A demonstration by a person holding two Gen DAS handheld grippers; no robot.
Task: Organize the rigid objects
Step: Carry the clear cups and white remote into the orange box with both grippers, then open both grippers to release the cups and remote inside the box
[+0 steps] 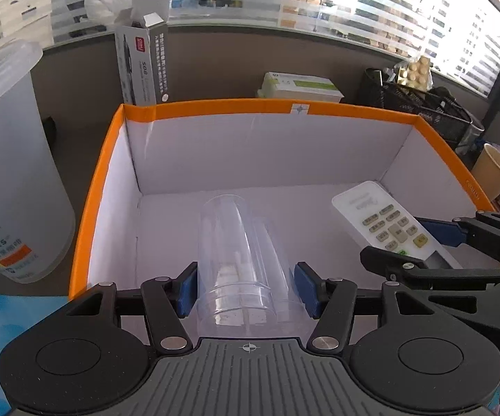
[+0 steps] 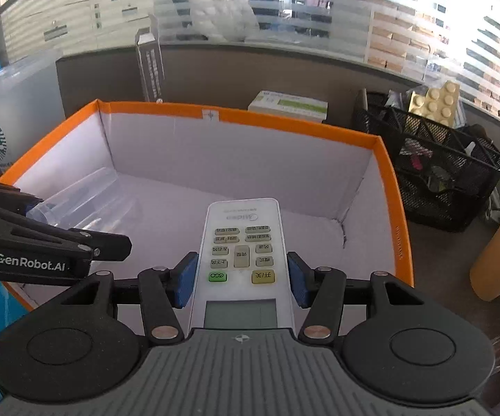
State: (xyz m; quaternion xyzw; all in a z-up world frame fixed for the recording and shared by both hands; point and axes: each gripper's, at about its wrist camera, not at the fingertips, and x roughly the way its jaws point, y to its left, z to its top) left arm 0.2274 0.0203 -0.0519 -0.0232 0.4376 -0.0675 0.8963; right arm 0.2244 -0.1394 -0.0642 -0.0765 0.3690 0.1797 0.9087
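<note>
An orange-rimmed white box [image 1: 215, 109] [image 2: 284, 124] stands in front of me. My left gripper [image 1: 246, 289] holds a clear plastic cup [image 1: 236, 253] on its side just over the box floor; the left pad touches it, the right pad [image 1: 307, 289] is close beside it. The cup also shows in the right wrist view [image 2: 83, 201]. My right gripper [image 2: 243, 279] is shut on a white remote control [image 2: 241, 242], buttons up, low inside the box at the right. The remote [image 1: 385, 218] and right gripper [image 1: 433, 249] also show in the left wrist view.
A tall frosted Starbucks tumbler [image 1: 10, 173] stands left of the box. A grey carton [image 1: 142, 62] and a flat white-green box [image 1: 301, 86] stand behind it. A black mesh basket [image 2: 440, 163] with clutter and a brown paper cup [image 2: 496, 253] are to the right.
</note>
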